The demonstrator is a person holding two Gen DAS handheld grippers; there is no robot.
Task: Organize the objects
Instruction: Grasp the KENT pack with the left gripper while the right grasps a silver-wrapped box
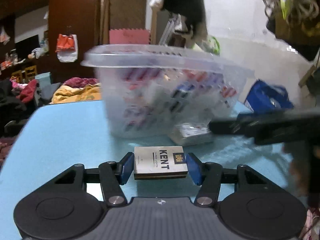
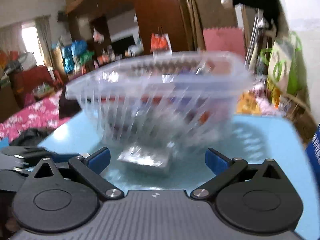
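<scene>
We see the left gripper (image 1: 160, 167) clamped on the cigarette pack (image 1: 160, 165), blue pads flat against its two short sides, so the pack sits square for lifting off the blue table (image 1: 66, 128). The clear tub (image 1: 166, 92), already holding packs, stands at 12 o'clock. The right gripper (image 2: 158, 159) hangs wide open, empty, a blurred silver pack (image 2: 145, 158) lying between its jaws, probably next.
</scene>
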